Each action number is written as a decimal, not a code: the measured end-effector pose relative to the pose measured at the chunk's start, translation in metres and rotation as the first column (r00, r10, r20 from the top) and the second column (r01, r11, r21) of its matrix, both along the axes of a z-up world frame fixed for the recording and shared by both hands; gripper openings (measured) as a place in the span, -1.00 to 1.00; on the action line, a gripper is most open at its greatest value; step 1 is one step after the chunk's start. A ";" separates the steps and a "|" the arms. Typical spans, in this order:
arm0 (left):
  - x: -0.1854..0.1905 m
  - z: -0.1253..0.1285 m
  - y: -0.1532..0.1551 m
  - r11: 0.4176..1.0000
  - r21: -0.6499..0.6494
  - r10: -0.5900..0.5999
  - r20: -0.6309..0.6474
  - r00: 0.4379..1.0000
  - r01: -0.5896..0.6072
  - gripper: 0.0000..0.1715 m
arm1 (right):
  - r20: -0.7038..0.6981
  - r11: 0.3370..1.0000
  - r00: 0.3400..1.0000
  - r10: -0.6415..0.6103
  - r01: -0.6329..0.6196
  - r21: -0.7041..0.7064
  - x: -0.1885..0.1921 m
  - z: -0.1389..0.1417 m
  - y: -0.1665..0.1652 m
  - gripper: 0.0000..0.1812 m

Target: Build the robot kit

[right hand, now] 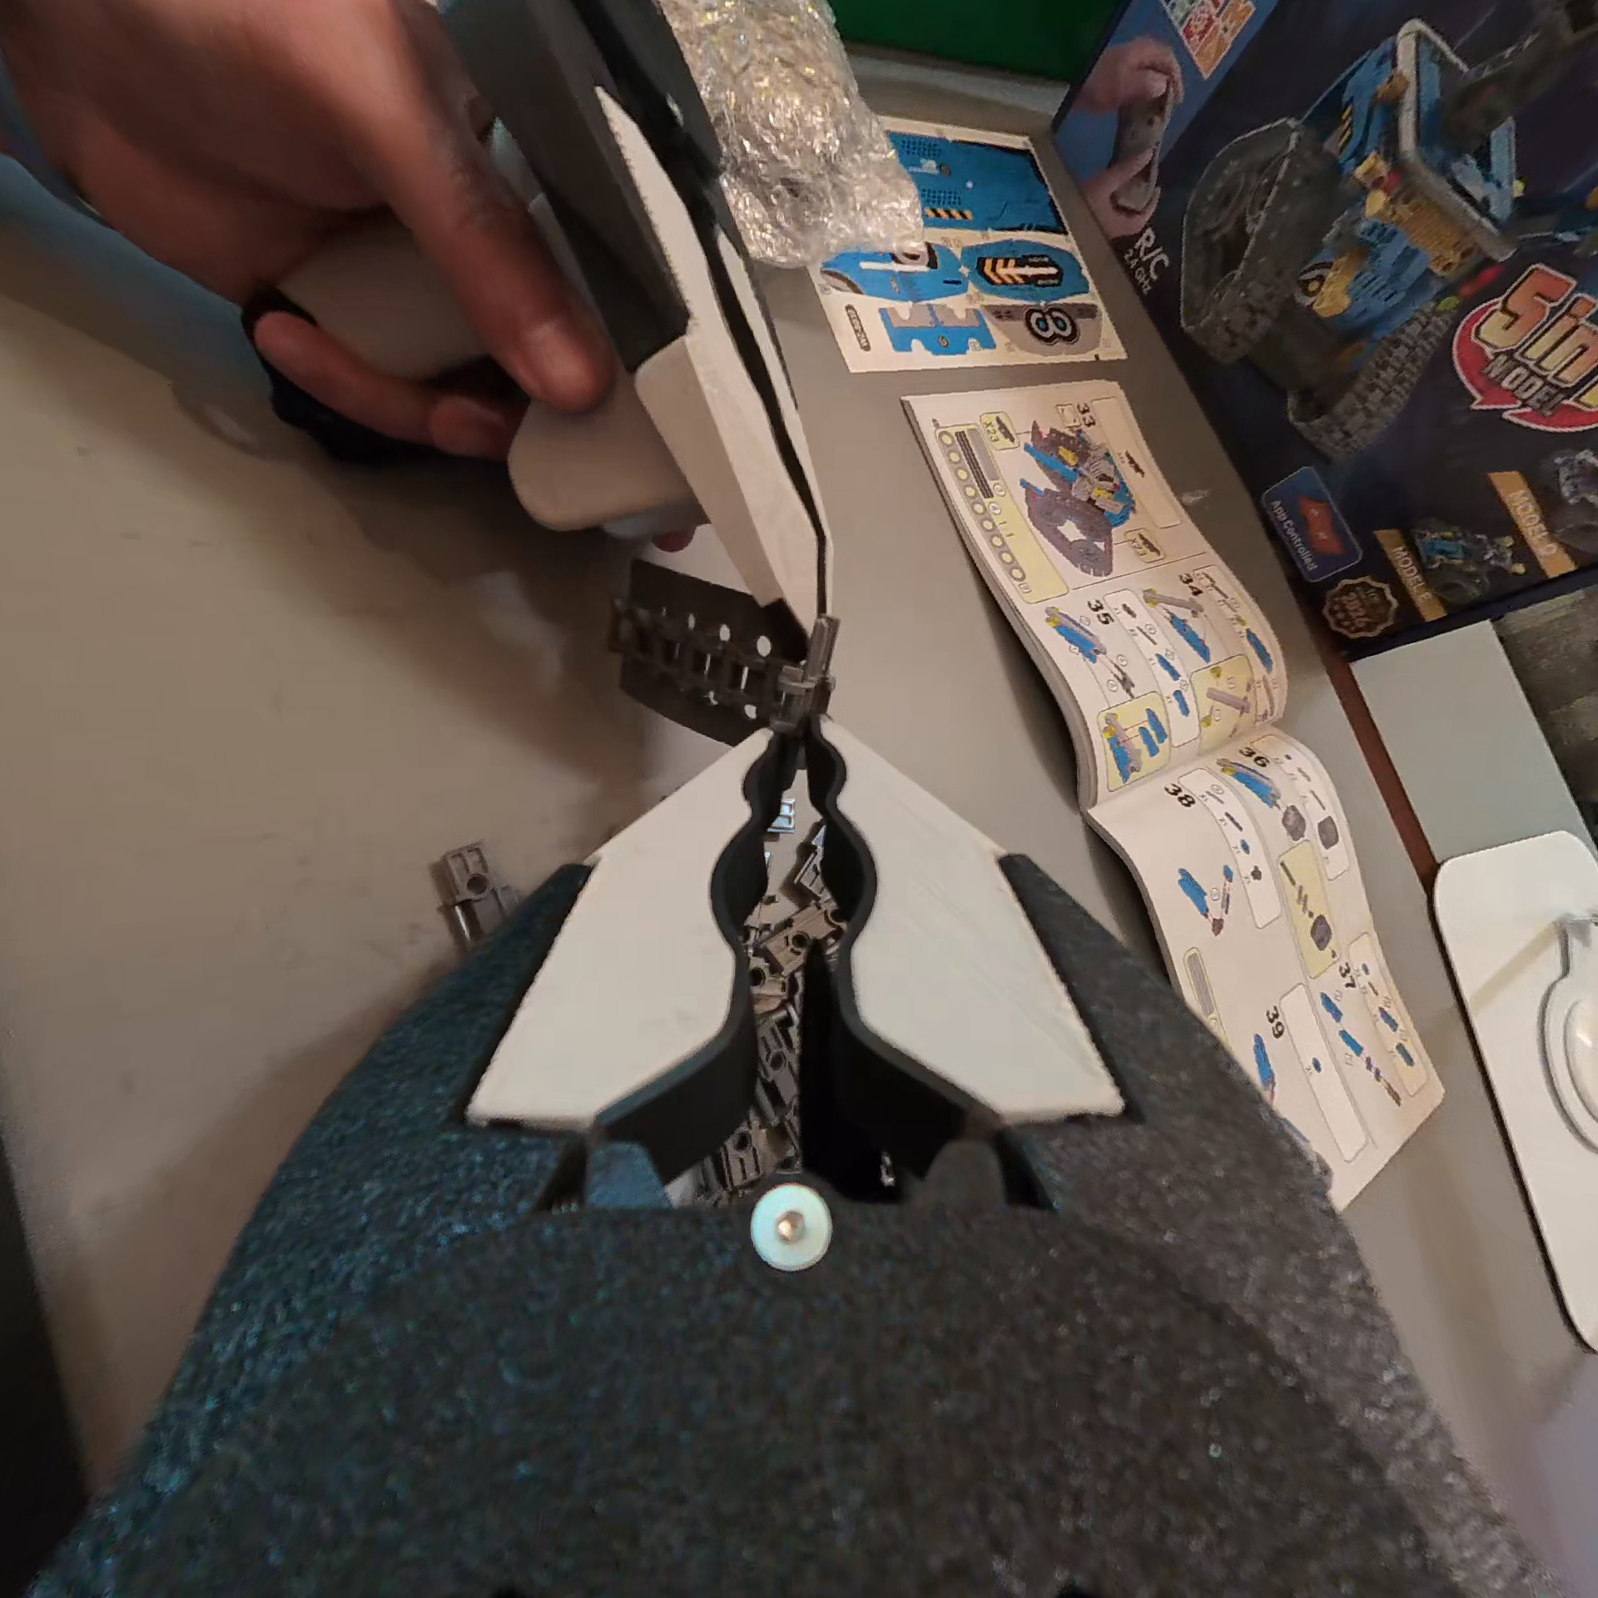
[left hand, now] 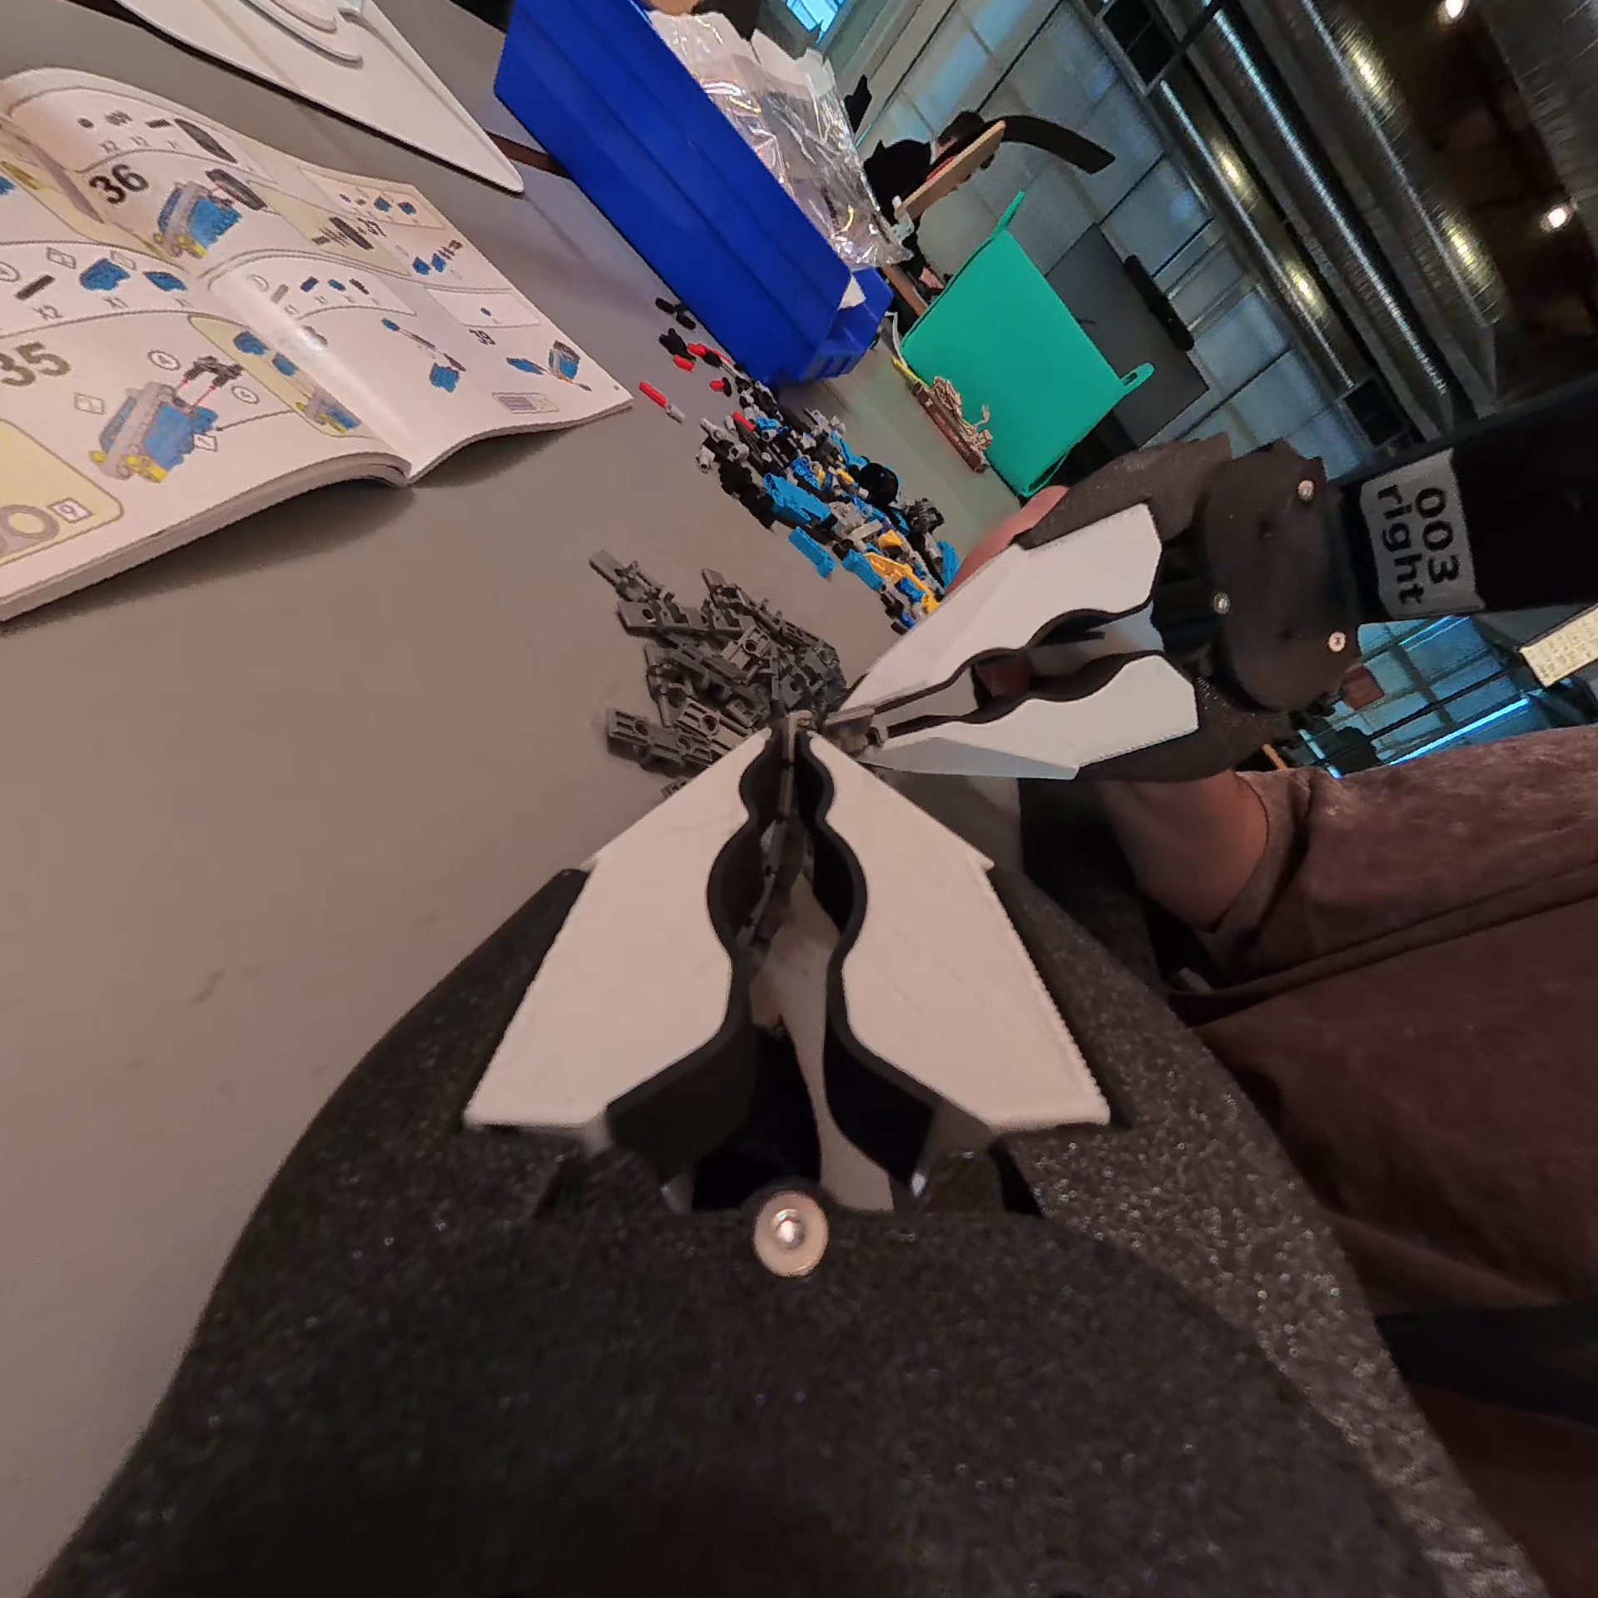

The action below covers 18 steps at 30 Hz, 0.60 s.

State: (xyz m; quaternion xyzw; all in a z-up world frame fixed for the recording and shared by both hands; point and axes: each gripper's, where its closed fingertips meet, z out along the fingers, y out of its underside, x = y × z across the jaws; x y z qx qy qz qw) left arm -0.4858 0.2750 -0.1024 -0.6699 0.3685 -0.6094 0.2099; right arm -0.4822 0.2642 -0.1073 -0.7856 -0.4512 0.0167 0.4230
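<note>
The left hand-held gripper [left hand: 791,735] is clamping a strip of joined grey plastic track links [right hand: 692,648]; the right hand-held gripper [right hand: 791,735] is pinching a single grey link [right hand: 804,683] against its end above the grey tabletop [left hand: 346,692], so both should be keeping square.

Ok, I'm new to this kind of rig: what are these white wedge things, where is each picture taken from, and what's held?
A person holds a two-finger gripper in each hand; a camera on each looks along its fingers. In the left wrist view, the left gripper is shut on a strip of linked grey track pieces. In the right wrist view, the right gripper is shut on a single grey link, which meets that strip's end. On the grey table lie loose grey links, a colourful brick pile, an open instruction booklet and a blue bin.
</note>
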 end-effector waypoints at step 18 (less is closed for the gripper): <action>-0.003 0.008 0.005 1.000 0.001 0.031 0.053 0.998 -0.031 -1.00 | 0.001 0.977 0.989 -0.147 0.145 0.157 0.001 0.006 0.012 -0.97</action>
